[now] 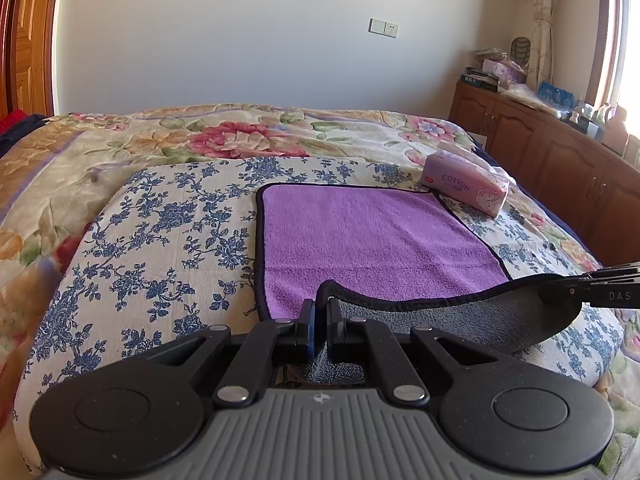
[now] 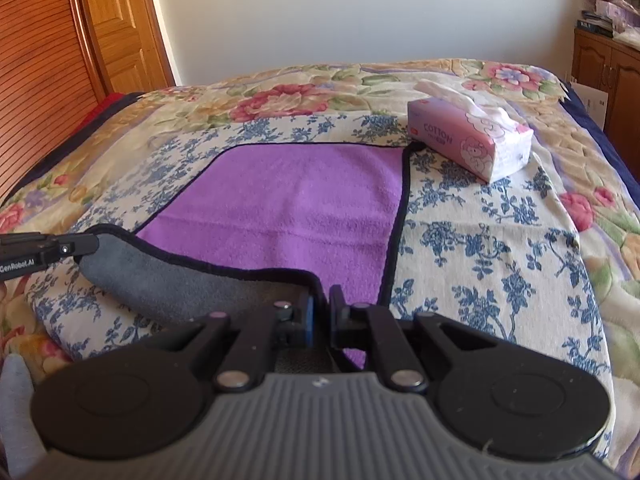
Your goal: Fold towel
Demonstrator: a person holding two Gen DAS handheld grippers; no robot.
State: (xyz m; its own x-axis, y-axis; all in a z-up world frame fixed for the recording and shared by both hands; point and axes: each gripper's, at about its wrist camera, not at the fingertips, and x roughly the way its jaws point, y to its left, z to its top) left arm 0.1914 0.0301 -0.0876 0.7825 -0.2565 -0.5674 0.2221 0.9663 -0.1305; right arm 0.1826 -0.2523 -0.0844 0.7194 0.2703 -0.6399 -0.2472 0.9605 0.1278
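holding the near edge of the towel, each gripper has pinched one near corner. the left gripper has its two fingers squeezed together on the left corner, and the right gripper has its fingers squeezed together on the right corner. the edge between them hangs lifted and sags a little, so the grey underside shows. it looks like the corners are held up so the near half can be carried over the far half.

the rest of the towel lies flat, purple side up, on the blue flower cloth. its far edge rests near the far end of that cloth.

a pink tissue pack sits just past the far right corner of the towel. it may touch that corner, but it is hard to tell. it could get in the way if the fold goes too far right.

behind all this is the big flowery blanket, and then the wall.
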